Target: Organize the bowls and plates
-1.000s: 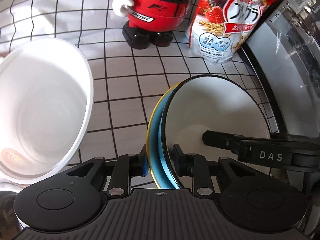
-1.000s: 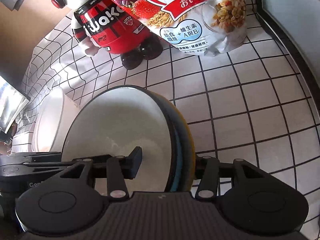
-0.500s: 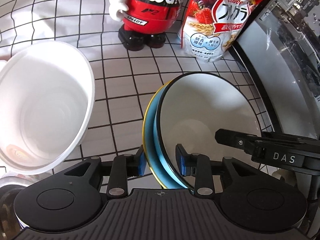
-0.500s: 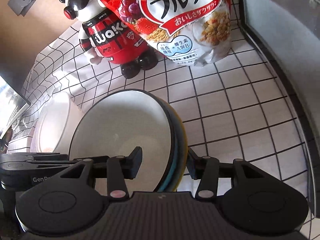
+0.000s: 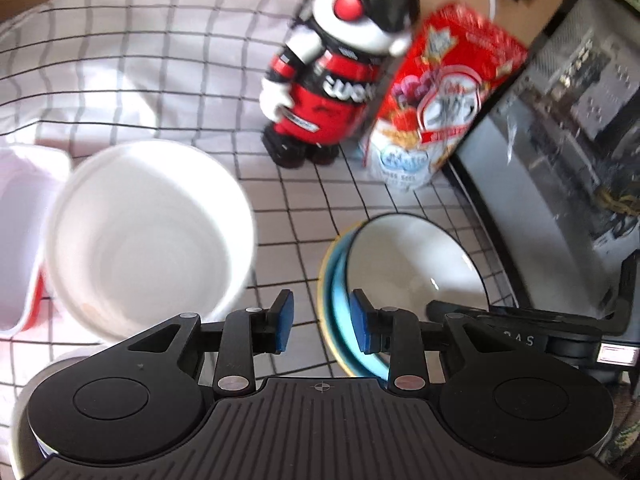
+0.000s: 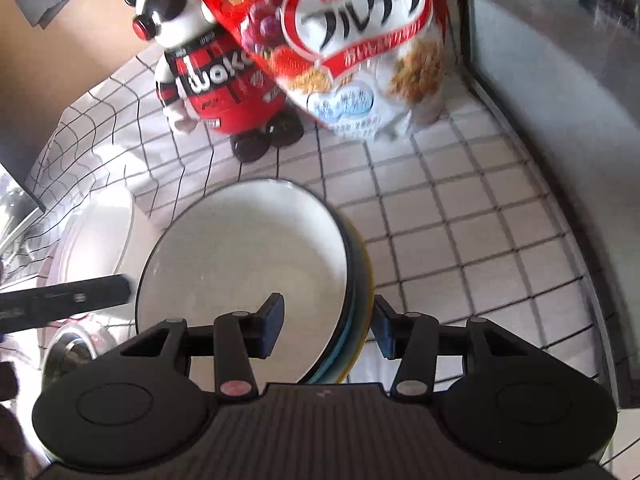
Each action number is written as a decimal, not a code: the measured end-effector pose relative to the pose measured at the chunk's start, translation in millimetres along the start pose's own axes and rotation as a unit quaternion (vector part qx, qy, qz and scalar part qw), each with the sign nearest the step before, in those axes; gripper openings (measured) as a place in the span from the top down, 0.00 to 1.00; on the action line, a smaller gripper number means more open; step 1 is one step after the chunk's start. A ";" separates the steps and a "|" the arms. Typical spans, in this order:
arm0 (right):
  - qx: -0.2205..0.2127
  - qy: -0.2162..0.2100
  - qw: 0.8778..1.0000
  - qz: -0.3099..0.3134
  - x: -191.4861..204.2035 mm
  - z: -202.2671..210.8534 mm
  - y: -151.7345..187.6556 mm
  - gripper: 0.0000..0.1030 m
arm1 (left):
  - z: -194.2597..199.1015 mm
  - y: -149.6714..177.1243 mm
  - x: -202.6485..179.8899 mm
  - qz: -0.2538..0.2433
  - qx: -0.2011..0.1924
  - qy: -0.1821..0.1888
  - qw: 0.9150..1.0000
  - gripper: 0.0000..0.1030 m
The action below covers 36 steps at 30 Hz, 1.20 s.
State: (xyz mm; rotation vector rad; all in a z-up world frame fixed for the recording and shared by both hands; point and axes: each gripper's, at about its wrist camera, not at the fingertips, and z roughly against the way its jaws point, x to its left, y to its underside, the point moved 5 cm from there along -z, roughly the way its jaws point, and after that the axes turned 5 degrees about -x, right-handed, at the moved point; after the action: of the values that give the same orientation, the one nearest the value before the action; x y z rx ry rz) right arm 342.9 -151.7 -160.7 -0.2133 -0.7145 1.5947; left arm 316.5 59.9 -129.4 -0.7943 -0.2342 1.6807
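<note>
- Left hand-held gripper: jaws apart, holding nothing, stack rim just beside right pad.
- Right hand-held gripper: open, straddling plate stack rim, no clamp.
- Stack sits on desk; placing looks done.
- Next: probably white bowl, left of stack.

Motion smears the cereal bag and the mascot, so the small print can't be read. The right gripper hides the near rims of the stacked bowls. The white tub runs off the left edge; the white bowl looks soft-edged
</note>
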 end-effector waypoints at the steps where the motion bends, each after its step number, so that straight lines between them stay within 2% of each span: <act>1: -0.011 0.010 1.000 0.007 0.8 2.6 -1.6 0.53 | 6.5 -1.2 6.2 0.010 -0.010 0.002 1.000 0.67; 3: -0.034 0.032 0.999 0.024 3.5 8.1 -4.8 0.53 | 19.4 -4.9 20.6 0.032 -0.031 0.006 0.999 0.67; 6: -0.049 0.045 0.997 0.039 8.7 13.5 -10.3 0.53 | 38.7 -15.0 46.7 0.060 -0.059 -0.010 0.996 0.67; 9: -0.058 0.046 0.995 0.061 22.4 19.2 -17.5 0.53 | 48.6 -25.2 74.1 0.081 -0.068 -0.037 0.994 0.67; 12: -0.068 0.039 0.993 0.085 47.3 25.8 -30.4 0.49 | 49.2 -31.6 96.5 0.081 -0.063 -0.084 0.991 0.67; 13: -0.072 0.033 0.993 0.092 58.1 27.3 -36.0 0.40 | 47.4 -33.3 104.1 0.083 -0.060 -0.098 0.990 0.67; 14: -0.073 0.028 0.992 0.096 67.6 27.9 -39.7 0.25 | 45.1 -34.6 110.0 0.087 -0.057 -0.108 0.989 0.67; 16: -0.062 0.001 0.991 0.115 93.6 23.6 -46.7 0.14 | 41.4 -35.9 124.1 0.097 -0.051 -0.125 0.986 0.67; 19: -0.052 -0.024 0.989 0.135 124.8 12.7 -50.8 0.14 | 33.7 -33.9 135.7 0.109 -0.044 -0.145 0.982 0.67; 23: -0.052 -0.037 0.985 0.159 159.9 -7.5 -57.4 0.14 | 22.8 -31.2 142.9 0.117 -0.031 -0.144 0.982 0.67; 25: -0.034 -0.038 0.982 0.180 174.0 -27.4 -59.4 0.14 | 19.4 -29.6 144.0 0.118 -0.022 -0.145 0.982 0.67; 27: -0.009 -0.023 0.983 0.184 182.0 -50.4 -60.7 0.18 | 15.7 -28.9 145.0 0.117 -0.015 -0.144 0.983 0.67; 30: 0.025 -0.012 0.985 0.170 183.7 -76.7 -56.7 0.38 | 8.0 -26.9 146.9 0.119 -0.001 -0.145 0.982 0.68; 31: 0.037 -0.015 0.986 0.165 184.6 -83.7 -54.8 0.48 | 5.6 -26.1 147.7 0.120 0.004 -0.146 0.982 0.70; 32: 0.048 -0.019 0.986 0.159 185.1 -89.6 -53.1 0.55 | 4.1 -25.2 147.8 0.121 0.007 -0.146 0.982 0.75; 33: 0.059 -0.021 0.986 0.153 185.7 -94.7 -50.9 0.57 | 3.4 -24.9 147.3 0.122 0.009 -0.142 0.982 0.78; 35: 0.075 -0.030 0.986 0.144 186.6 -98.9 -46.0 0.74 | 3.9 -25.3 145.2 0.128 0.010 -0.127 0.984 0.79; 36: 0.086 -0.042 0.985 0.141 187.2 -99.1 -44.3 0.75 | 5.3 -26.2 142.9 0.133 0.011 -0.118 0.984 0.77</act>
State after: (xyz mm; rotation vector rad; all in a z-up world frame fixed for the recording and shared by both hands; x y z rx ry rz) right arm 400.2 57.0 -163.8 -0.1252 -0.6261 1.9352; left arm 324.6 200.7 -164.6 -0.6299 -0.2829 2.0294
